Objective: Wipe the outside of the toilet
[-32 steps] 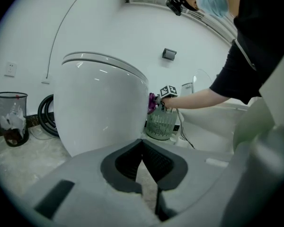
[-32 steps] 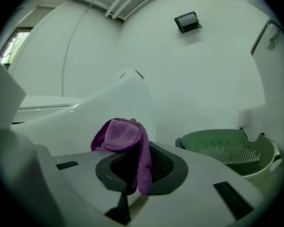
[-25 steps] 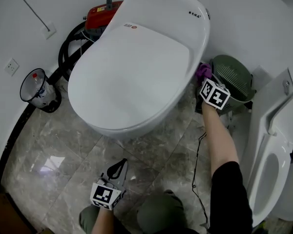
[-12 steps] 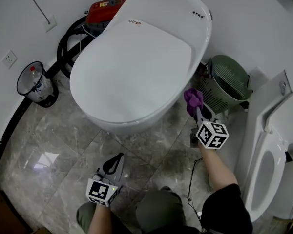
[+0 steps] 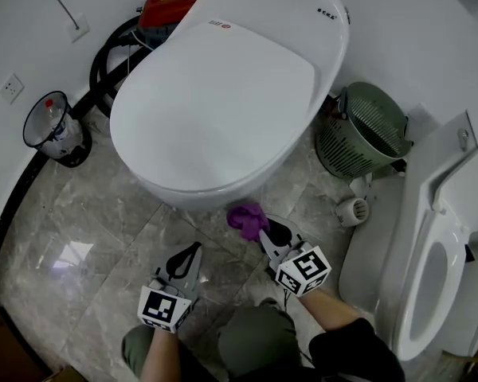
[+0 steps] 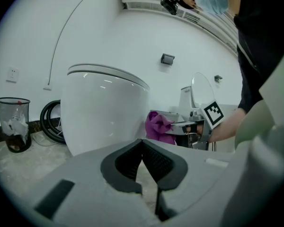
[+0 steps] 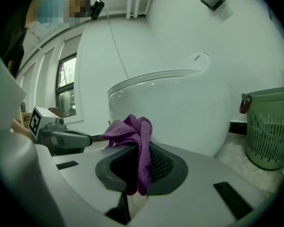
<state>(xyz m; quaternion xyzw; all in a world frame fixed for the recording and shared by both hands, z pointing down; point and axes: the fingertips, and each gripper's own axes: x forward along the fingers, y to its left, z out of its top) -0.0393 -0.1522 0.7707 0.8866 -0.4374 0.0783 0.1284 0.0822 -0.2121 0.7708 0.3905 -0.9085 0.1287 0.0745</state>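
A white toilet with its lid down fills the middle of the head view. My right gripper is shut on a purple cloth, held low in front of the bowl's front right side, just off the floor. The cloth bunches out of the jaws in the right gripper view, with the bowl close behind. My left gripper is shut and holds nothing, low over the floor in front of the toilet. Its view shows the bowl ahead and the purple cloth to the right.
A green basket stands right of the toilet. A second white toilet with open seat is at the far right. A black bin sits at the left wall, with a red vacuum and black hose behind.
My right gripper has swept the purple cloth from the toilet's right side near the green basket round and down to the front of the bowl. The left gripper stayed put.
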